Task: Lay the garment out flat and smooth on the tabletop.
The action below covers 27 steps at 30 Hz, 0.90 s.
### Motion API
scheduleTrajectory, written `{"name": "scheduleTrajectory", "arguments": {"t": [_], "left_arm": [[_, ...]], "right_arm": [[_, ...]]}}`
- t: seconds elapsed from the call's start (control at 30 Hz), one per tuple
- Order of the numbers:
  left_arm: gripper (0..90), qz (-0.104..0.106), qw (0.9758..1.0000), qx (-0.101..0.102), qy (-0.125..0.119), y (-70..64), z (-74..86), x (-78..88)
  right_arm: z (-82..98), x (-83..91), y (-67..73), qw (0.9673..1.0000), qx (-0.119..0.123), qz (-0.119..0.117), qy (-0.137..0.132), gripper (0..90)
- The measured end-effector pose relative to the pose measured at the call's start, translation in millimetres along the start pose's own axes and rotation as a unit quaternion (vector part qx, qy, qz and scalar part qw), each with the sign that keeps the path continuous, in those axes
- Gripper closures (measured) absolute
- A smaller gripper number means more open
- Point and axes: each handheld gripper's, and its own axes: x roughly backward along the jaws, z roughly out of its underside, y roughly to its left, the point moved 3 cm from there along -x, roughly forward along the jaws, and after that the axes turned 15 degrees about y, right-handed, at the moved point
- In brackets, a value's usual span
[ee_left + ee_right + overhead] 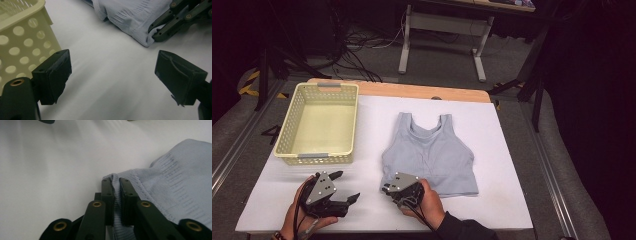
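On the white cloth-covered table (512,150), a pale blue ribbed sleeveless crop top (432,155) lies flat near the middle, neckline and straps toward the far edge, hem toward the person. At the hem's near left corner sits the right gripper (385,189), black with a grey three-cornered plate on top, held in the person's right hand (428,200), which comes from a dark sleeve (462,231). From the right gripper view, its two black jaws stand nearly together with the ribbed hem band of the top (160,192) pinched between the pads; the knit edge runs down through the narrow slot between them, so the grip is on the fabric. The left gripper view shows the same corner of the garment (130,17) with the right gripper's linkage (175,18) lying against it. To the left, well apart from the top, the left gripper (348,186) rests low over bare table in the person's left hand (299,210); its jaws stand wide, nothing between them, as the left gripper view confirms with white surface filling the gap between the two black pads (53,75). Behind the left gripper, just beside it, stands a pale yellow perforated plastic basket (349,120) with grey handle grips, close to the table's left side. The basket's holed wall (22,45) sits just left of the left jaw in the left gripper view. A strip of bare wood tabletop (422,91) shows along the far edge.
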Motion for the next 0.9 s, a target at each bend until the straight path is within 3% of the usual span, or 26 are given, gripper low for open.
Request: {"name": "scheduleTrajectory", "arguments": {"t": [0.27,0.37,0.43,0.53,0.7,0.8,0.9], "left_arm": [[16.2,0.028,0.9991,0.033,0.001,0.0,-6.6,-5.5],[16.8,0.041,0.9977,0.054,-0.001,0.1,-12.2,-9.0],[17.7,0.034,0.9978,0.056,0.008,-2.1,-19.6,-14.1],[22.9,0.014,0.9987,0.044,0.022,-9.3,-29.5,-19.6],[27.0,0.032,0.9984,0.039,0.027,-16.5,-42.2,-33.0],[27.1,0.032,0.9984,0.038,0.027,-18.8,-51.6,-42.8],[26.0,0.035,0.9976,0.052,0.028,-18.4,-62.2,-55.0]], "right_arm": [[3.4,24.7,18.3,0.9990,0.027,0.008,-0.036,84.2],[5.2,26.5,25.2,0.9988,0.031,0.013,-0.034,84.1],[6.8,24.4,28.2,0.9989,0.036,0.011,-0.028,84.1],[12.0,24.0,27.7,0.9992,0.032,0.005,-0.022,84.1],[25.6,27.4,22.0,0.9998,0.008,0.006,-0.018,83.9],[29.2,21.5,24.5,0.9998,0.011,0.011,-0.014,83.6],[28.3,20.1,26.6,0.9995,0.017,0.018,-0.018,83.7]]}}
